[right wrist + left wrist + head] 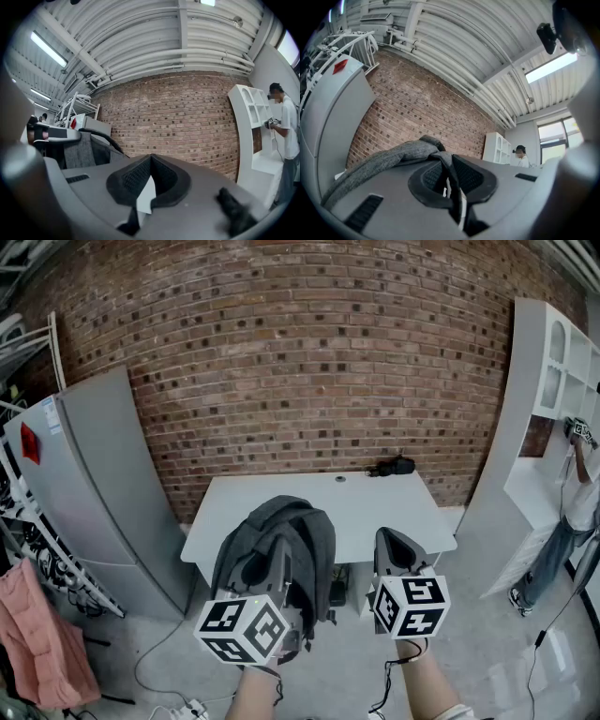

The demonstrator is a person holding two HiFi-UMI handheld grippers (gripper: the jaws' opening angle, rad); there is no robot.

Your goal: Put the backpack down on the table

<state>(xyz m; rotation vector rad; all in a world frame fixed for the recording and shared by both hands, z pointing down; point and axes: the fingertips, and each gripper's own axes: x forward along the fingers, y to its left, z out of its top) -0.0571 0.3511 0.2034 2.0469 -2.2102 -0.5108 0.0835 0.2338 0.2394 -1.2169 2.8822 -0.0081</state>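
While the left claw (270, 554) was pinched nearly closed on a fold of grey strap at the top of the backpack (302, 521), the bag hung from it in the air, not yet set down. It hung at the near edge of the counter (375, 507), its bottom drooping below that edge. The right claw (389, 538) was closed on nothing, just to the bag's right. Judging by its slumped cloth, the backpack would be soft and floppy with some weight, so the top strap seemed the sound hold, with the body free to sag on landing. A small black object (392, 466) lay at the counter's far edge, well apart. A grey refrigerator (103, 493) stood to the left, a white shelf (553, 381) and a person (572, 512) to the right, and a brick wall (309, 352) behind.
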